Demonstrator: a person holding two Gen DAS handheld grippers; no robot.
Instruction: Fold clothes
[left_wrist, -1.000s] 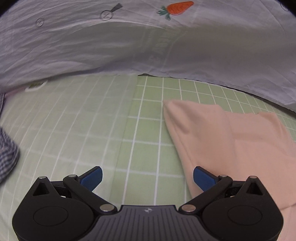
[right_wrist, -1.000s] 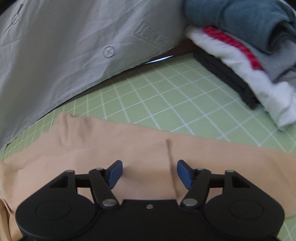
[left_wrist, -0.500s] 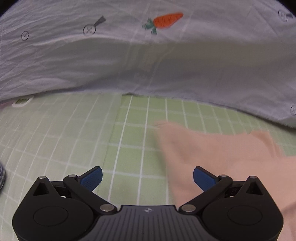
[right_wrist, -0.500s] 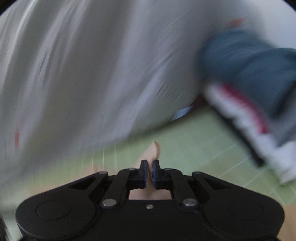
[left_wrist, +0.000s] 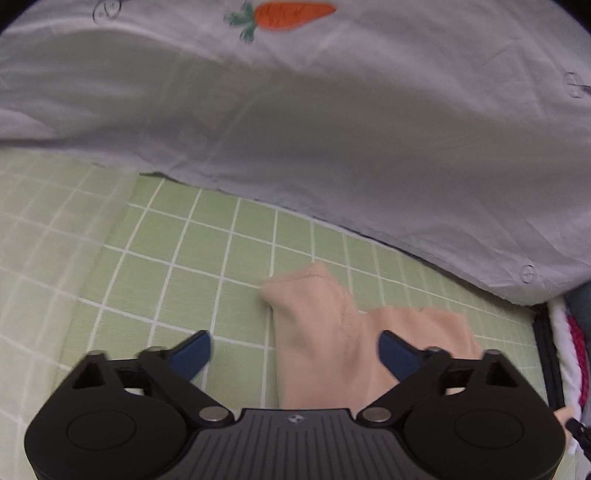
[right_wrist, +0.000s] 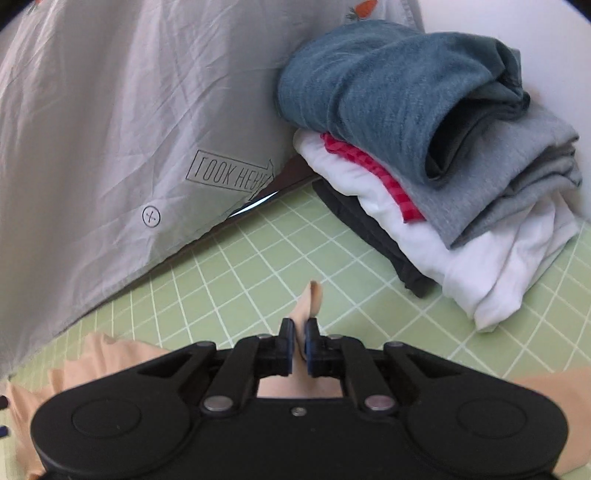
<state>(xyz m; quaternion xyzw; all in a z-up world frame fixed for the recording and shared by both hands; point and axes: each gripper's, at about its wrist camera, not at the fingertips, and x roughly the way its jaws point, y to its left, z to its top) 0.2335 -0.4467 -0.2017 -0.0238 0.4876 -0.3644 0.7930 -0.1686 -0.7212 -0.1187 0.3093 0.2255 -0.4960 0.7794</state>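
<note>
Left wrist view: I had the left gripper (left_wrist: 293, 350) wide but closing, peach garment's (left_wrist: 325, 332) free corner between jaws, untouched; right gripper (right_wrist: 299, 341) pinched its fold.

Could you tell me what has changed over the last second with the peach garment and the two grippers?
The right gripper closed on a fold of the peach garment and lifted it, bunching the cloth. The left gripper moved over the garment's edge, its jaws just closing slightly, not yet gripping. The folded stack and grey sheet stayed put.
</note>
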